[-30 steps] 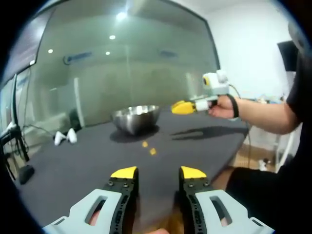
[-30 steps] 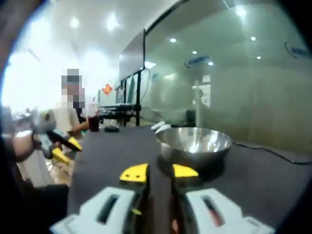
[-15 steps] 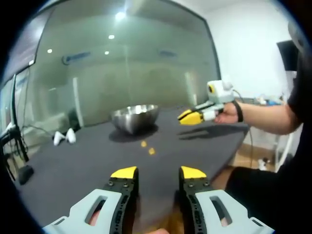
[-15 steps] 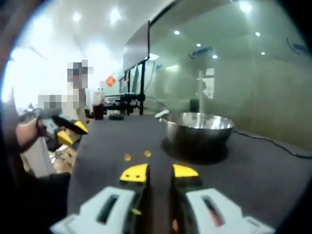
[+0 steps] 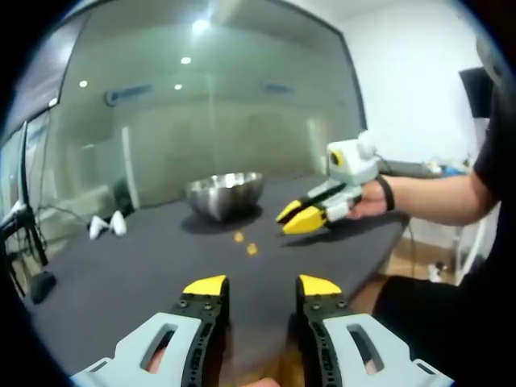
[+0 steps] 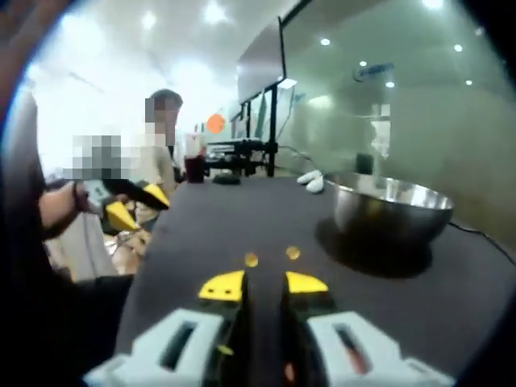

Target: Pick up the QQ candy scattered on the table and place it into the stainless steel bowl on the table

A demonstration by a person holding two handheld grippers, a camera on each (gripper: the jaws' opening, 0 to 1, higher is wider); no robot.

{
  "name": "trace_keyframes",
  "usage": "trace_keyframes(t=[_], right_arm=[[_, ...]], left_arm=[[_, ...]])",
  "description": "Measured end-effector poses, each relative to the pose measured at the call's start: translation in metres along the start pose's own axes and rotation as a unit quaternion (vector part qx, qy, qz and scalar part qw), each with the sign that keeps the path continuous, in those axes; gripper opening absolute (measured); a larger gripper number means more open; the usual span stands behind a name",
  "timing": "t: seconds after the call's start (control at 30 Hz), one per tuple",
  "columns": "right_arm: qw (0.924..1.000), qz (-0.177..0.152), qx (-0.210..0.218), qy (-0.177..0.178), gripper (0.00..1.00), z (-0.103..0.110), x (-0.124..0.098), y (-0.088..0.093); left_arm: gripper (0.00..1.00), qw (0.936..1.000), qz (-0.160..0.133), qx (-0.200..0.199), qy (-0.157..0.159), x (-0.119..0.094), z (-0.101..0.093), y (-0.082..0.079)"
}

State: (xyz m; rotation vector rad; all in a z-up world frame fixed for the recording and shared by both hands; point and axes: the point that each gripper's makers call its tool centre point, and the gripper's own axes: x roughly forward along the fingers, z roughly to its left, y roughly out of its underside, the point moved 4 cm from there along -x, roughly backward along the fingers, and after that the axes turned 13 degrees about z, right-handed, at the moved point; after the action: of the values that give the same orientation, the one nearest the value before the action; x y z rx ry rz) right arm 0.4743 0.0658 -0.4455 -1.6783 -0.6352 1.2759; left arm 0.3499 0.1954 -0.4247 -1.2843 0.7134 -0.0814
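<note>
here both tongs, left [image 5: 256,285] and right [image 6: 264,284], stand apart over the table [image 5: 121,274], candies [image 6: 272,256] beside the bowl [image 6: 391,211].

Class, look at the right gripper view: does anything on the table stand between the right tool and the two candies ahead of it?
Nothing visible does. The two candies lie on bare dark table just beyond the right tool, whose jaws are open. The steel bowl sits off to the right, beside that path.

Ceiling spotlights glared off the glass wall [image 5: 218,105] ahead of the left gripper [image 5: 260,287]. Beyond the right gripper [image 6: 264,284], the room was overexposed and blurred. The bowl [image 6: 391,211] cast a soft shadow. Edges bent strongly.
</note>
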Motion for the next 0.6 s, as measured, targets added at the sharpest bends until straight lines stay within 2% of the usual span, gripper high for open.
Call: trace_keyframes(t=[0.33,0.6], right_arm=[[0.9995,0.012,-0.005,-0.027,0.18,0.009,0.034,-0.010],[0.9989,0.028,-0.015,-0.035,0.18,0.013,0.049,-0.009]], left_arm=[[0.35,1.0000,0.001,-0.006,-0.007,-0.004,0.005,0.004],[0.35,0.9999,0.001,-0.011,-0.012,-0.007,0.009,0.006]])
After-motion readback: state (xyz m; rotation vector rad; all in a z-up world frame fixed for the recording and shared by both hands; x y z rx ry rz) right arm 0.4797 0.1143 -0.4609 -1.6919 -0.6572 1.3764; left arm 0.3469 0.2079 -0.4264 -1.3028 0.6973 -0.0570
